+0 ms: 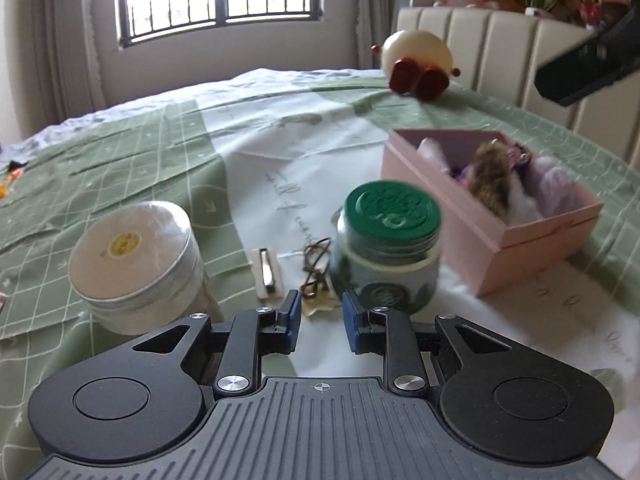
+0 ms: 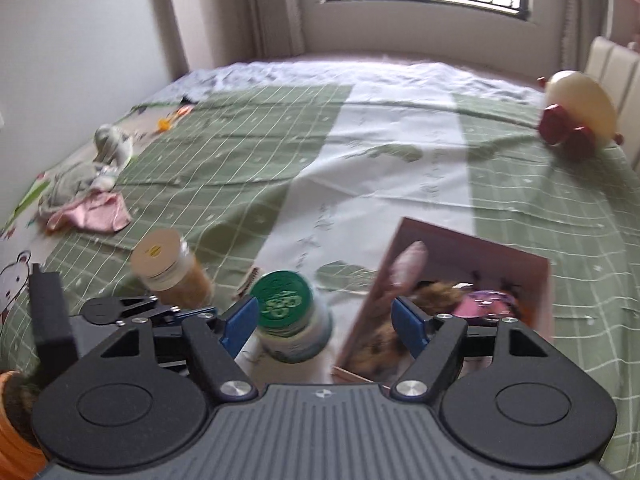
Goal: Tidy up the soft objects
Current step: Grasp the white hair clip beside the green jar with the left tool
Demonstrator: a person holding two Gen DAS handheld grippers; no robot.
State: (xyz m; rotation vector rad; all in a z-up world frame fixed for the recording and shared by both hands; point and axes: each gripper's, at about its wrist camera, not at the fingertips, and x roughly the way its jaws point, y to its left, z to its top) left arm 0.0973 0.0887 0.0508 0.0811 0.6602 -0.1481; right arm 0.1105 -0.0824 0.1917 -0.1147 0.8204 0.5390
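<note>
A pink box (image 1: 532, 240) on the bed holds a brown furry toy (image 1: 490, 176) and pale purple soft things (image 1: 554, 186). It shows in the right wrist view (image 2: 528, 264) with the brown toy (image 2: 436, 294) inside. My left gripper (image 1: 320, 320) is open and empty, low over the bed, just in front of a green-lidded jar (image 1: 390, 240). My right gripper (image 2: 326, 320) is wide open and empty, held above the jar (image 2: 286, 312) and the box's near left side. A cream plush with red feet (image 1: 416, 64) lies far back; it also shows in the right wrist view (image 2: 576, 112).
A silver-lidded jar (image 1: 136, 260) stands left of the green jar, with a small white item (image 1: 266, 272) and a cord (image 1: 314, 268) between them. Crumpled pink and grey cloths (image 2: 86, 196) lie at the bed's left. An orange pot (image 2: 16, 424) is at lower left. Padded headboard (image 1: 500, 52) at right.
</note>
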